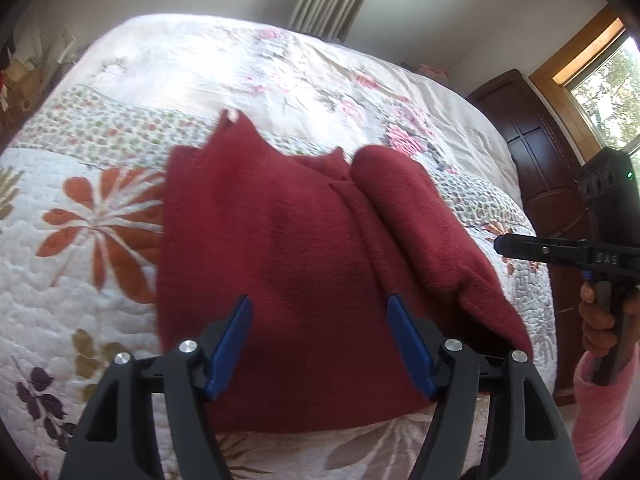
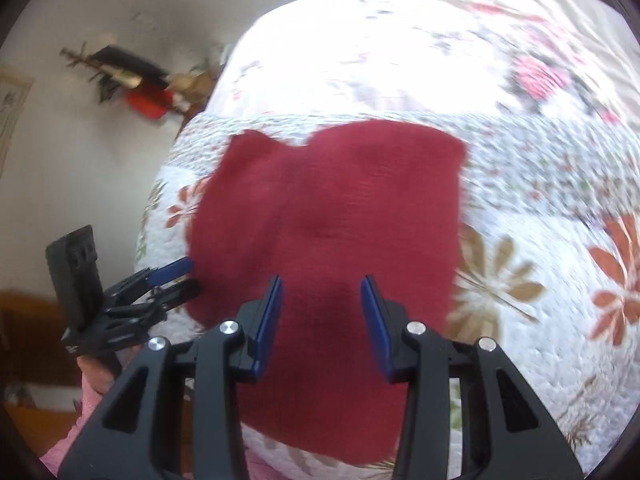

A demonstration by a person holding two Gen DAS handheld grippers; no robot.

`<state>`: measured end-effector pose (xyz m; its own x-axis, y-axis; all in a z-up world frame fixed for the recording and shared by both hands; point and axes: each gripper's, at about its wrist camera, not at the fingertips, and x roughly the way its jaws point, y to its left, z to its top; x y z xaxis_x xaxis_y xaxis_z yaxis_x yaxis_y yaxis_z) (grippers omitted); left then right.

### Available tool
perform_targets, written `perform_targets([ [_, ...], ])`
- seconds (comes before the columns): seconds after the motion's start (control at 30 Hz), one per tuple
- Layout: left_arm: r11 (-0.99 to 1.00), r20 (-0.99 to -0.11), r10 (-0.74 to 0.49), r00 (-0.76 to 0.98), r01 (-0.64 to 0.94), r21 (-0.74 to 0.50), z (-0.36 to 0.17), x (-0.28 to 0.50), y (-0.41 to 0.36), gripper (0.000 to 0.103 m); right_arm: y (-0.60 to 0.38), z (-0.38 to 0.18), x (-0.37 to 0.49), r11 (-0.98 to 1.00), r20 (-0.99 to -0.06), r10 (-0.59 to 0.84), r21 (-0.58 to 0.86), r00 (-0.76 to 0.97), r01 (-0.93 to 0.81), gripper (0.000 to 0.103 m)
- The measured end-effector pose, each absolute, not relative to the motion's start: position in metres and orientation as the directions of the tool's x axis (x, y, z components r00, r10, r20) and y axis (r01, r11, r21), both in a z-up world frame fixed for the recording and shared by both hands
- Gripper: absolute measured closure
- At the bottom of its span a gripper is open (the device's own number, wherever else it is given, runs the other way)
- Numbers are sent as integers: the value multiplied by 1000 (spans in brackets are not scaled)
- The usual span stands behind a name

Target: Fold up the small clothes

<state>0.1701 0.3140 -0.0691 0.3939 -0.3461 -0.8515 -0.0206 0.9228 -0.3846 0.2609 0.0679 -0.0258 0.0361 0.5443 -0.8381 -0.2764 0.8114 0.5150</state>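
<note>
1. Red garment [image 1: 304,264] lies on the bed quilt [image 1: 100,280], toward the near edge of the bed and about midway along it; its nearest hem hangs close to that edge.
2. Handling, by judgement: fleecy knit, soft and limp, light. It should drape and sag when lifted, and is not slippery. Best taken by pinching a corner or hem edge, one in each tong, so the layers rise together.
3. Look: deep red, matte, fuzzy nap. The right side is already turned over onto the body as a thick rolled flap [image 1: 432,232]. The far edge shows two peaks with a dip between them. A small pale tag [image 1: 233,117] shows at the far left peak.
4. Left gripper [image 1: 320,344] hovers over the near part of the garment, jaws wide apart, holding nothing.
5. Right gripper [image 2: 321,324] likewise spread wide and empty, above the cloth's near middle.
6. Both views carry motion blur; finer seams unreadable.
</note>
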Motion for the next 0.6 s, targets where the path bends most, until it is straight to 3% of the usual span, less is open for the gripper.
perform_targets([
  [0.3, 813, -804, -524, 280, -117, -570, -107, 201, 292, 33, 1, -75, 243, 863, -868, 493, 479, 62, -160, 62],
  [0.6, 737, -740, -602, 299, -147, -660, -111, 215, 285, 34, 7, -69, 228, 828, -838, 541, 519, 63, -210, 62],
])
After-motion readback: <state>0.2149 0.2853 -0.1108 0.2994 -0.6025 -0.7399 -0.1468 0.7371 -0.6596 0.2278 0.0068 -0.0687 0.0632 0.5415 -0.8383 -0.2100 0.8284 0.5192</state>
